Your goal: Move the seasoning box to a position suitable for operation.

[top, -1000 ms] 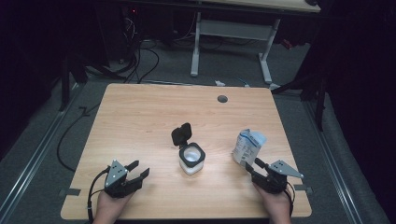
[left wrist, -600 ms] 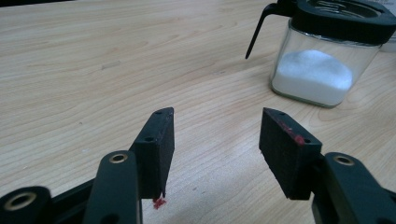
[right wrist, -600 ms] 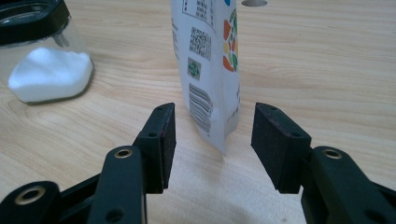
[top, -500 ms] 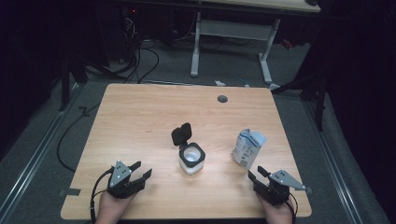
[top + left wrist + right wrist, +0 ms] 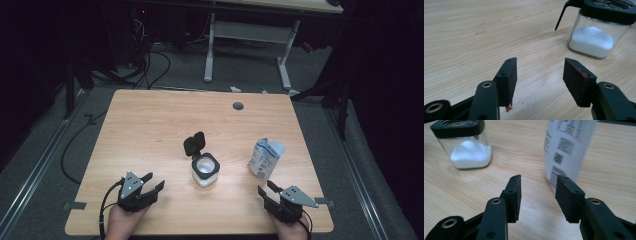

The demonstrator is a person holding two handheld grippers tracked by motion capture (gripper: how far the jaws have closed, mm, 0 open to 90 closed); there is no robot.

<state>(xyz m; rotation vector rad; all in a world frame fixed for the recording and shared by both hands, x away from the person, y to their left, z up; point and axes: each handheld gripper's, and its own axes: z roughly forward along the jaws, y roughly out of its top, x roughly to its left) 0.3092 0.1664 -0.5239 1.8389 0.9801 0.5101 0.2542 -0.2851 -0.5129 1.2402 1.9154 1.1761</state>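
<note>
Sitting low at the bottom edge of the high view, both sets of tongs are empty right now. The left tongs (image 5: 150,183) at lower left have their jaws apart with nothing but bare tabletop (image 5: 150,125) between them. The right tongs (image 5: 266,192) at lower right are also apart, and their jaws have just been closing a little with nothing between them.

A bit further in, middle of the frame, there's the glass jar (image 5: 205,170) with white powder in it, looks like sugar or salt, and its black flip lid (image 5: 194,143) is standing open. To the right of it, just ahead of the right tongs, is the white carton (image 5: 266,156), upright. In the right gripper view the carton (image 5: 567,147) sits slightly right of the jaw line and close, jar (image 5: 465,143) off at upper left.

My read: this is the reach-in step, before any grab. Guessing the carton gets poured into the jar, so the next move is right tongs forward, jaws either side of the carton, and squeeze gently since cartons crush. The left tongs could steady the jar so it doesn't slide.
</note>
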